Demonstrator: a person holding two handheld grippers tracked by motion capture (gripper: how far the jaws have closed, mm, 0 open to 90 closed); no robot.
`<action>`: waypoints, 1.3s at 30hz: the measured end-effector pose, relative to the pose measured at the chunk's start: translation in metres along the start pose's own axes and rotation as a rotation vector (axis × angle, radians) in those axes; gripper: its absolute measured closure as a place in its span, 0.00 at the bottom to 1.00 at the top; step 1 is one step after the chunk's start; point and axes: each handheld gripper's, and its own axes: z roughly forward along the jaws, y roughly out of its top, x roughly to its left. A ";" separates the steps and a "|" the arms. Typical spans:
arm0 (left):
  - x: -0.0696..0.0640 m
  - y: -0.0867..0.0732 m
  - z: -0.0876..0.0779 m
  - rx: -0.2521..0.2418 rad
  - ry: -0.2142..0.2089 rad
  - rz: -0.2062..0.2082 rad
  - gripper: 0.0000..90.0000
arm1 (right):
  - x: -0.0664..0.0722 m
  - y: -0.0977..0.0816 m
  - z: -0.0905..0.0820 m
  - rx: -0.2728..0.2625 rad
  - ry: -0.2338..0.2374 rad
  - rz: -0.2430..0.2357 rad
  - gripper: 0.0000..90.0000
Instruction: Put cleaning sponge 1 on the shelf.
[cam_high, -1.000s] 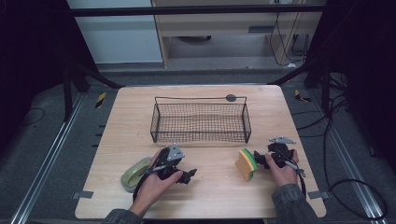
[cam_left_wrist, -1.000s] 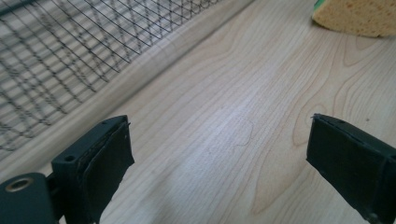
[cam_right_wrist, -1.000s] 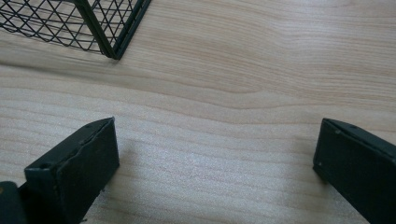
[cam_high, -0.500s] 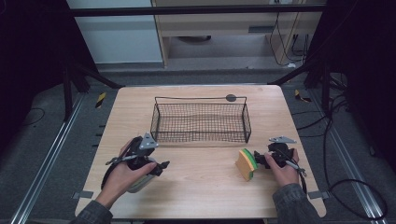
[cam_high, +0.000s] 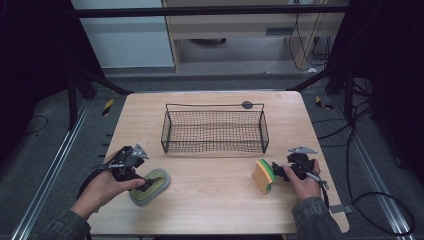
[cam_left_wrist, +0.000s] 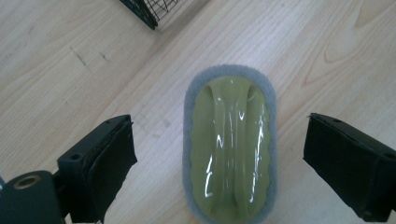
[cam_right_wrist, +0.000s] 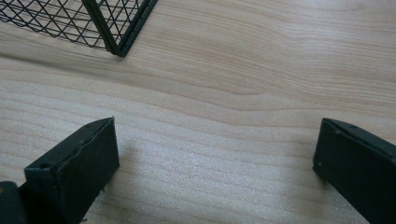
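Wooden table (cam_high: 220, 200), bare wire basket (cam_high: 215, 131)

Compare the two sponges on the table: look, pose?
The grey-edged scrubber lies flat, oval, with a glossy green handle on top; the yellow-green sponge stands on edge, blocky and layered. The scrubber sits between the open left claw; the sponge sits just in front of the right claw. Both rest outside the wire basket.

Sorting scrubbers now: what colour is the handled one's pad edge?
Grey, around a yellow-green handle; scrubber shows best in the left gripper view.
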 end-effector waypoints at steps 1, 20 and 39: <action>0.000 0.000 -0.002 0.014 -0.005 0.006 0.09 | 0.000 0.000 0.000 0.000 0.000 0.001 0.01; 0.007 0.002 0.014 0.146 -0.090 -0.006 0.29 | 0.001 0.000 0.000 0.000 -0.005 0.003 0.01; 0.003 0.012 0.044 0.235 -0.128 0.034 0.57 | 0.002 0.000 0.000 0.003 0.000 -0.004 0.01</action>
